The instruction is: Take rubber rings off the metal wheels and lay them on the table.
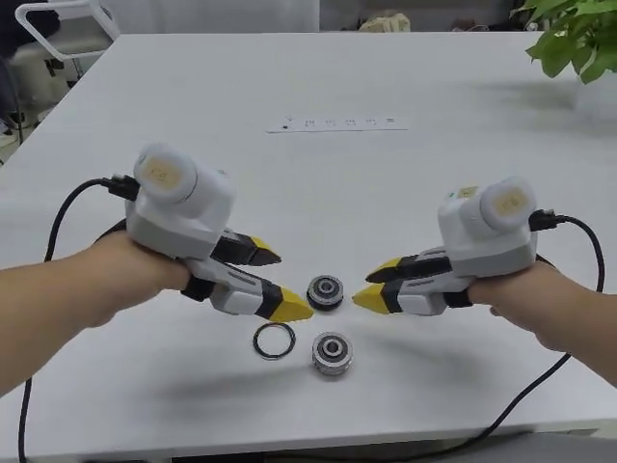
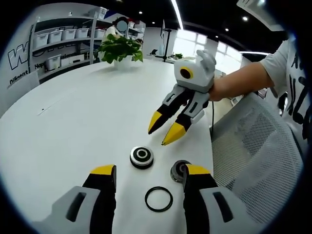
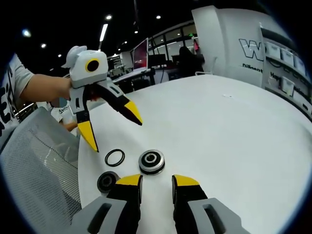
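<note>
One ring off, two wheels sitting flat

A thin black rubber ring (image 1: 274, 340) lay loose and flat on the white table (image 1: 386, 174), just left of the nearer small round metal wheel (image 1: 332, 351). The farther metal wheel (image 1: 325, 291) sat close behind.

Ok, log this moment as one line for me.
left claw open | right claw open | rubber ring flat on table | far wheel between claw tips | near wheel beside ring
</note>
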